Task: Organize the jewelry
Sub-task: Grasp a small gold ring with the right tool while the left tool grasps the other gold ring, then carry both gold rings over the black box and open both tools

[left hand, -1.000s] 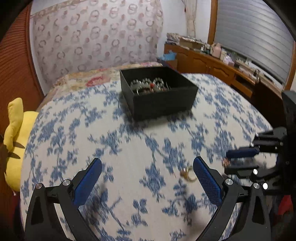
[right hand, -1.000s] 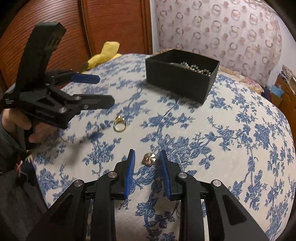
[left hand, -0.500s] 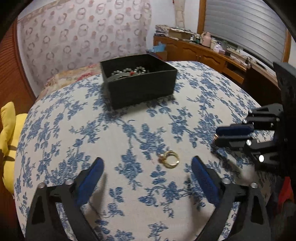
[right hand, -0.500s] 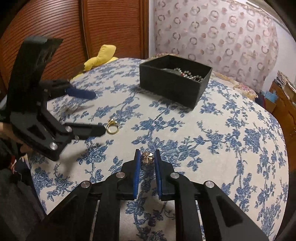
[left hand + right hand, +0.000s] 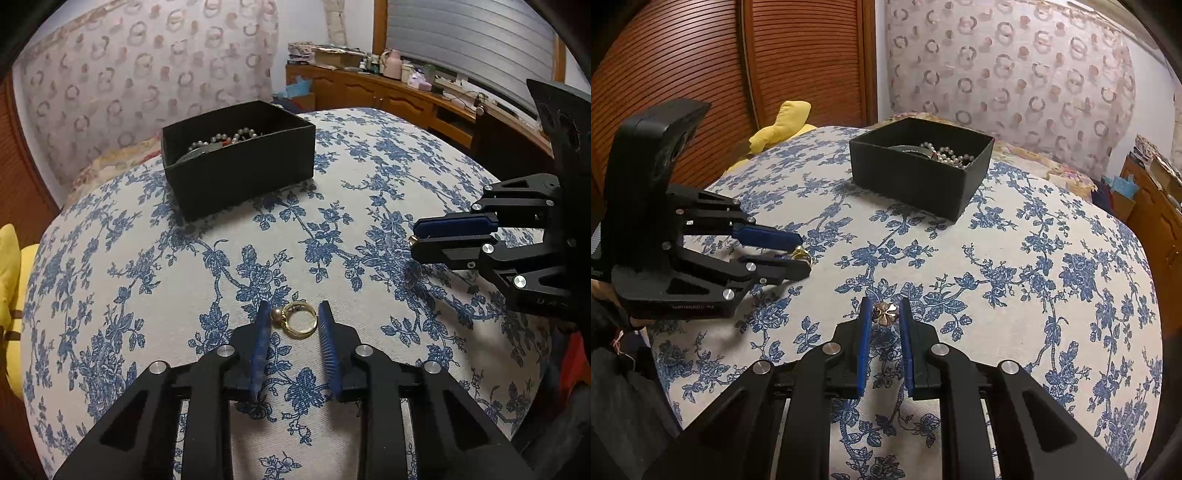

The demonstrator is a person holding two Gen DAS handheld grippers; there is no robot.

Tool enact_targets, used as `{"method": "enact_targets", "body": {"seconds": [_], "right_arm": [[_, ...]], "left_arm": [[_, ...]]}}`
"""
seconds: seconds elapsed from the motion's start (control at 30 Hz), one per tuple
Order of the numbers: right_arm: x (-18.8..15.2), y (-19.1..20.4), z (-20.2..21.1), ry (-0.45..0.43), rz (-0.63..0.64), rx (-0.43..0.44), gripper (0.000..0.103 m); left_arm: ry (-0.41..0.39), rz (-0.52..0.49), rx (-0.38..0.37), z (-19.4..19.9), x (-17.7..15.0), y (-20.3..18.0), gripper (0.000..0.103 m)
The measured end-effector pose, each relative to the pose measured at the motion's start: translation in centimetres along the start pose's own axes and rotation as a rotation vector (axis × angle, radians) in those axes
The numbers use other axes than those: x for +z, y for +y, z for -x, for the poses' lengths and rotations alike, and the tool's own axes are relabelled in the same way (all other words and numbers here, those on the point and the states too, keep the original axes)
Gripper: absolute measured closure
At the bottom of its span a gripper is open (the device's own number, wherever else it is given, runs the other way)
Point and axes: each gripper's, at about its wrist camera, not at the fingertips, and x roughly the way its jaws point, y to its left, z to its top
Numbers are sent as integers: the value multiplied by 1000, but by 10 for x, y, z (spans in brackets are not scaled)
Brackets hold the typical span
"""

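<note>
A gold ring with a pearl [image 5: 296, 319] lies on the blue-flowered cloth between the blue pads of my left gripper [image 5: 291, 314], which has closed on it; it also shows in the right wrist view [image 5: 802, 254]. My right gripper [image 5: 884, 308] is shut on a small gold clover-shaped piece [image 5: 885, 313] and holds it just above the cloth; in the left wrist view that gripper [image 5: 415, 236] is at the right. A black open box [image 5: 240, 162] with pearl strands and other jewelry stands at the far side; it also shows in the right wrist view [image 5: 919, 166].
A yellow plush toy [image 5: 783, 123] lies at the cloth's far left edge by a wooden slatted door [image 5: 701, 66]. A patterned headboard [image 5: 1008, 62] rises behind the box. A wooden sideboard with clutter [image 5: 406, 92] stands to the right.
My left gripper has moved down over the gold ring and closed from wide open onto it. My right gripper has closed on the clover piece and lifted it slightly.
</note>
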Motion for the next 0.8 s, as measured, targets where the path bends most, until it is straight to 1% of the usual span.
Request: {"method": "enact_targets", "body": {"seconds": [0.13, 0.27, 0.5, 0.63, 0.8], "right_arm": [[2, -3, 0, -7, -5, -4, 86], [11, -9, 1, -29, -12, -11, 86], [46, -23, 0, -98, -22, -36, 86], [66, -34, -4, -132, -38, -52, 86], [86, -42, -12, -155, -56, -34, 86]], "left_arm": [[-10, 5, 6, 2, 2, 1, 79], [-30, 21, 8, 5, 10, 6, 79], [-100, 60, 37, 13, 40, 26, 79], [-122, 74, 57, 16, 54, 37, 79], [-137, 93, 68, 15, 62, 45, 79]]}}
